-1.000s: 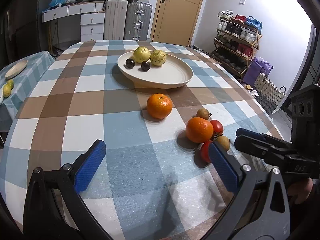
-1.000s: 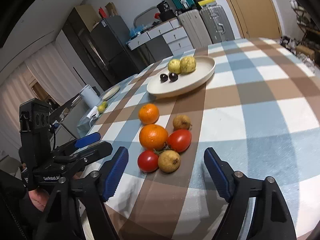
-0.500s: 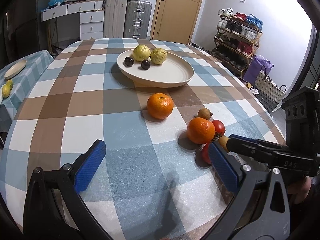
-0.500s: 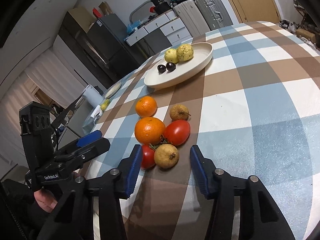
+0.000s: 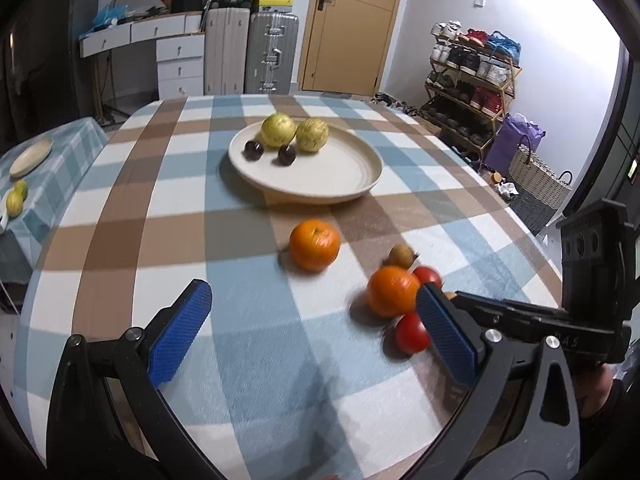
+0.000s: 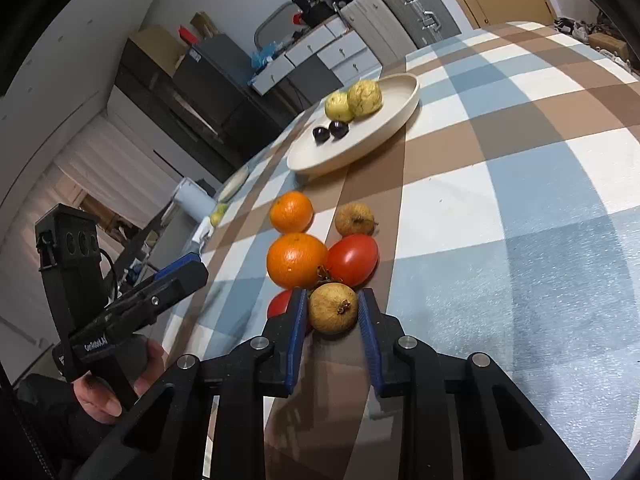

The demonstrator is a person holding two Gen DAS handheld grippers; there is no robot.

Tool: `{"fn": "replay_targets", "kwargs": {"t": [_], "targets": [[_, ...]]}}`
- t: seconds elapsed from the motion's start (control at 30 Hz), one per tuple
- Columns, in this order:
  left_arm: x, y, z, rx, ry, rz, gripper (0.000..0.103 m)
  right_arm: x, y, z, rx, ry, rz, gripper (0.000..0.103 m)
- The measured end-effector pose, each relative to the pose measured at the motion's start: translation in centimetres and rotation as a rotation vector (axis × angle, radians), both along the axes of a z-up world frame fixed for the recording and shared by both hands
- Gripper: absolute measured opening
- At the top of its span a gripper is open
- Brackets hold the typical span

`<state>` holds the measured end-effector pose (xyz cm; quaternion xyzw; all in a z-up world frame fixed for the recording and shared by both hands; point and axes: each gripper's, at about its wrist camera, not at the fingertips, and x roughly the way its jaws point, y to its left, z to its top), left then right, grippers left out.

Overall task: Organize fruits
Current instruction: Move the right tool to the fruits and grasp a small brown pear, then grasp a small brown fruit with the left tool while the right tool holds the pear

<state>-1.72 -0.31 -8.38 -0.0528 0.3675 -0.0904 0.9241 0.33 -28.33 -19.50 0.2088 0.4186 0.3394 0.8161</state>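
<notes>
My right gripper (image 6: pixel 333 322) is shut on a brown round fruit (image 6: pixel 333 307) that rests on the checked tablecloth. Just beyond it lie a large orange (image 6: pixel 297 260), a red tomato (image 6: pixel 353 260), a second tomato (image 6: pixel 280 304) partly hidden by my finger, a smaller orange (image 6: pixel 291 212) and another brown fruit (image 6: pixel 355 219). A cream plate (image 6: pixel 384 136) farther back holds two yellow-green fruits and two dark plums. My left gripper (image 5: pixel 308 336) is open and empty above the table, left of the fruit cluster (image 5: pixel 394 292). The plate (image 5: pixel 340 176) shows ahead of it.
The table's near and right edges drop off close to the fruit cluster. A side table (image 5: pixel 44 160) with a small plate and lemons stands at the left. Suitcases, drawers and a shoe rack line the room behind.
My right gripper has moved forward and closed its fingers around the nearest brown fruit. My left gripper has lifted slightly and stayed open.
</notes>
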Motion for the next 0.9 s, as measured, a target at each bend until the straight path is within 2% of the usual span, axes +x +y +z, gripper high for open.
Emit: {"fn": "replay_targets", "kwargs": {"t": [0.17,0.37,0.6,0.77,0.9], "targets": [[1.7,-2.4,1.2,0.028,0.002,-0.102,0.102,-0.5,-1.4,0.8,0.025,-0.037,-0.028,0.026],[4.6,-5.8,1.3,0.045,0.054,-0.226,0.102,-0.7,-3.5,2.3,0.03,-0.1,-0.073,0.026],[8.5,-8.3,-0.5,0.022,0.182,-0.31,0.102,-0.2,-5.9,3.4,0.027,-0.145,-0.125,0.026],[10.5,-9.0,-2.0,-0.017,0.257,-0.332,0.094,0.9,-7.3,3.5,0.036,-0.144,-0.153,0.026],[11.8,-9.3,-3.3,-0.021,0.327,-0.338,0.078,1.6,-7.8,3.4,0.048,-0.132,-0.157,0.026]]}}
